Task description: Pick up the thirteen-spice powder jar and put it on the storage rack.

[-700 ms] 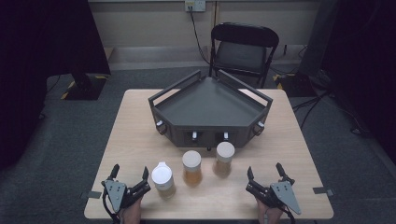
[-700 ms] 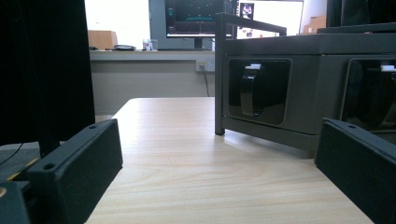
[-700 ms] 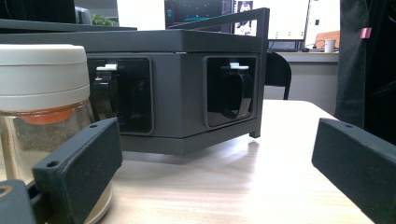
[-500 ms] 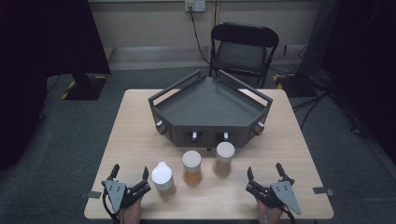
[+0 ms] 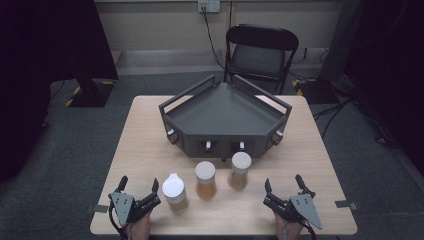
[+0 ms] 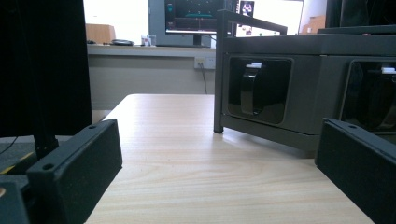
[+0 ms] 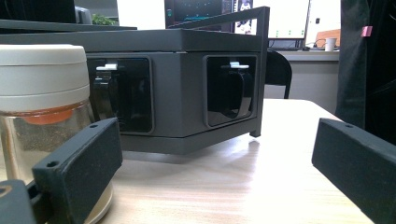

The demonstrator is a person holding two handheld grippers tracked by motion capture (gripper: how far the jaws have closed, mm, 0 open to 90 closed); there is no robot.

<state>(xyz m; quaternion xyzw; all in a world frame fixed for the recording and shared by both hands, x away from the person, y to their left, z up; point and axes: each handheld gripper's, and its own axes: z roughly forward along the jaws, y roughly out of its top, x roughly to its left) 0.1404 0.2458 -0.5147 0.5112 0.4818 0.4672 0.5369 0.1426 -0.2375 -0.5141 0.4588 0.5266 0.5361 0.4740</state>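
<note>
Both tongs rest low at the near edge of the surface (image 5: 150, 130), the left tongs (image 5: 137, 187) and the right tongs (image 5: 284, 184) each spread wide with nothing between the jaws, as if parked at a ready position. Between them three jars stand in a shallow row: a white-lidded jar (image 5: 174, 191) just beside the left tongs, a middle jar (image 5: 205, 179), and a right jar (image 5: 240, 169) closest to the dark angled tray unit (image 5: 225, 112). In the right gripper view the white-lidded glass jar (image 7: 44, 116) looms near the inner jaw. I'd guess the jars are lined up within easy reach for lifting toward that unit; neither jar is touched.
</note>
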